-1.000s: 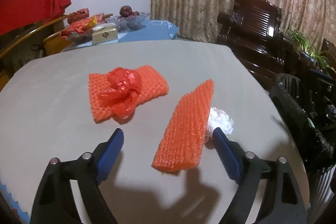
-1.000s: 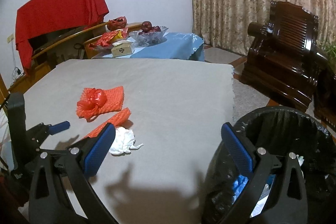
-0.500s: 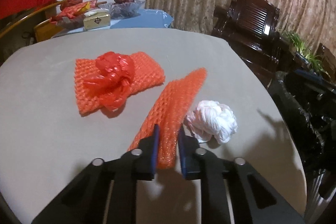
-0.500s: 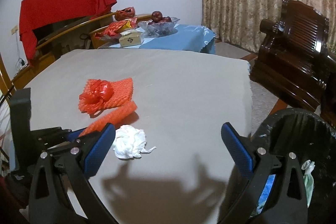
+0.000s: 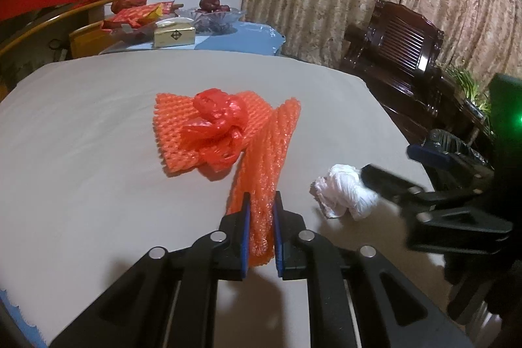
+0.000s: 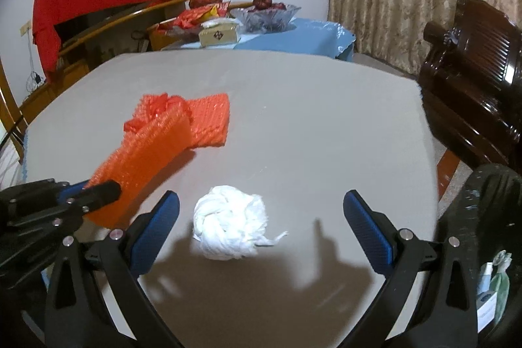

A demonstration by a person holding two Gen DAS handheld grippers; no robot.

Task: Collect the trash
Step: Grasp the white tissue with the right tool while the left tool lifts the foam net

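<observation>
Grey tabletop (image 6: 310, 119) stretches bare ahead of both tools to its far edge, where a blue-covered side table (image 6: 310, 38) with a glass fruit bowl (image 6: 269, 15) and a small box (image 6: 218, 35) stands before the curtain. To the right of the right gripper (image 6: 261, 211) the table edge drops off beside a black-lined trash bin (image 6: 489, 201) and a dark wooden chair (image 6: 473, 70).

That gripper's jaws stand wide apart, with the white tissue wad (image 6: 230, 229) lying on the table between them, untouched. Just to its left, the left gripper (image 5: 260, 229) is clenched on the near end of an orange foam net sleeve (image 5: 267, 152), whose far end reaches a second orange net (image 5: 176, 126) topped by a crumpled red plastic bag (image 5: 215, 123).

From the left wrist view the right gripper's fingers (image 5: 430, 152) crowd the tissue (image 5: 342, 194) from the right. Only the right wrist view looks into the bin, where some discarded pieces lie, and shows the sleeve (image 6: 143, 152) lifted and slanting off the table.
</observation>
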